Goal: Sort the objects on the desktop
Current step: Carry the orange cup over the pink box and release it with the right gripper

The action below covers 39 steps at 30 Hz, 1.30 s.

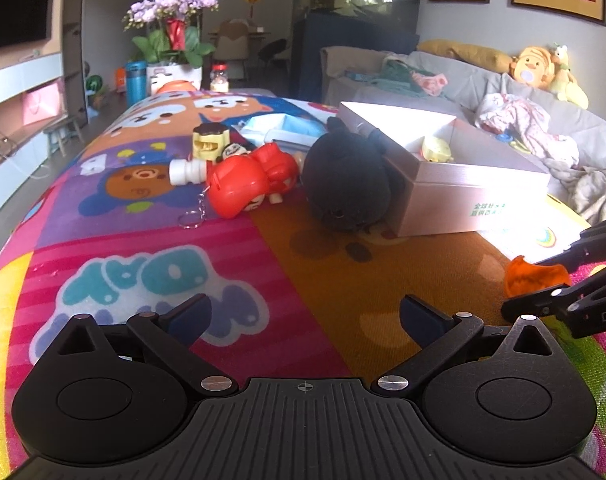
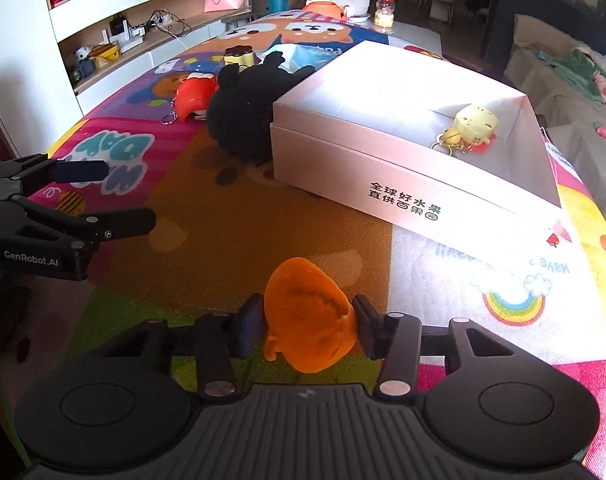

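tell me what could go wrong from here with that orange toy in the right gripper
1. The right gripper pinches the soft orange toy only at its sides; the rounded body could squeeze out on the way to the box.
2. The box wall facing the gripper stands high; a low carry could knock the toy against it.
3. The black plush leans against the box, so nudging the box may shift it too.
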Motion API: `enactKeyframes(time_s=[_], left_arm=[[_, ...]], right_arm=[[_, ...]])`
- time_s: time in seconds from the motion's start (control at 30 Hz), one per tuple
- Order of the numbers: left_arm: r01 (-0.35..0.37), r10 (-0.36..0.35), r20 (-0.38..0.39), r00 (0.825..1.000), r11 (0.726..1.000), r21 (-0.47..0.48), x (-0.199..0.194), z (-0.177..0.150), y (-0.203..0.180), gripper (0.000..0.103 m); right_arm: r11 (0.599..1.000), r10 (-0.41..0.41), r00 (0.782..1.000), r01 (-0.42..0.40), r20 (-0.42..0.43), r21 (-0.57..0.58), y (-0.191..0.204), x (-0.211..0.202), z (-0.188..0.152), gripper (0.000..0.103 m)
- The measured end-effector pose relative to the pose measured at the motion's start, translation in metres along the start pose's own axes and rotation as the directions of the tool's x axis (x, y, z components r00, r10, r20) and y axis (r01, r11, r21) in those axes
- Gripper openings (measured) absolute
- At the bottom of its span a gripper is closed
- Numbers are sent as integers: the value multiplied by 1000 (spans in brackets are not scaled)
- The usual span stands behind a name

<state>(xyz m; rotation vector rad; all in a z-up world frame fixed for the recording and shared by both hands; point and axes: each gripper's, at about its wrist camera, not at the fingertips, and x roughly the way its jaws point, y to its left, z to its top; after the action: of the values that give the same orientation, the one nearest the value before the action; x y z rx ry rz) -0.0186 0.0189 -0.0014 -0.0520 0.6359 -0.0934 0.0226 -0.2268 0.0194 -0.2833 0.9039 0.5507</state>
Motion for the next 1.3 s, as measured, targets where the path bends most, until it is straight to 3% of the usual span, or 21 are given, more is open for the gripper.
enactKeyframes(time_s=[0.2,0.3,0.37,0.43,0.47,0.53,0.7,0.8,0.9,0.93,0.97,1.0,1.03,1.17,1.3], left_arm=[[-1,1,-2,1000,1000,0,0,0,0,103],[1,-1,-6,1000,1000,2,1,0,0,103],[1,-1,-11,1000,1000,2,2,0,0,103],[-2,2,-13,1000,1000,0,2,-1,0,103],[-5,5,-11,1000,1000,-2,1,-1,0,103],[-11,11,-11,1000,1000,-3,1,-1,0,103],[-7,6,16,1000,999,41,2,8,-8,103],[-24,15,68,998,992,122,6,24,-21,103],[-25,4,108,994,982,186,19,43,-35,102],[-24,0,111,994,978,209,25,48,-40,99],[-21,-5,109,994,972,235,31,52,-45,84],[-20,-6,97,995,964,265,39,56,-51,62],[-28,4,84,996,957,290,46,60,-55,58],[-58,27,95,995,941,333,55,65,-55,68],[-74,46,90,995,942,326,50,66,-48,55]], right_arm=[[1000,1,1000,-1,6,-17,3,-16,5,47],[999,-32,994,34,101,-22,-5,-44,24,47],[995,-97,974,98,206,4,-16,-64,44,47],[982,-189,933,183,308,46,-29,-77,65,60],[971,-241,908,231,343,70,-35,-79,73,75],[950,-313,871,295,379,107,-40,-77,82,76],[976,-212,902,211,377,45,-24,-60,59,77],[974,-205,906,225,370,-12,-10,-48,34,82],[981,-188,915,193,357,21,-10,-39,14,83],[983,-182,918,174,351,53,-13,-37,8,83],[983,-181,920,160,349,87,-16,-36,2,84],[981,-183,920,148,346,125,-20,-35,-4,86],[978,-181,922,133,342,160,-25,-33,-9,87],[963,-186,927,107,324,248,-39,-28,-30,91],[949,-183,940,93,288,300,-50,-17,-45,94]])
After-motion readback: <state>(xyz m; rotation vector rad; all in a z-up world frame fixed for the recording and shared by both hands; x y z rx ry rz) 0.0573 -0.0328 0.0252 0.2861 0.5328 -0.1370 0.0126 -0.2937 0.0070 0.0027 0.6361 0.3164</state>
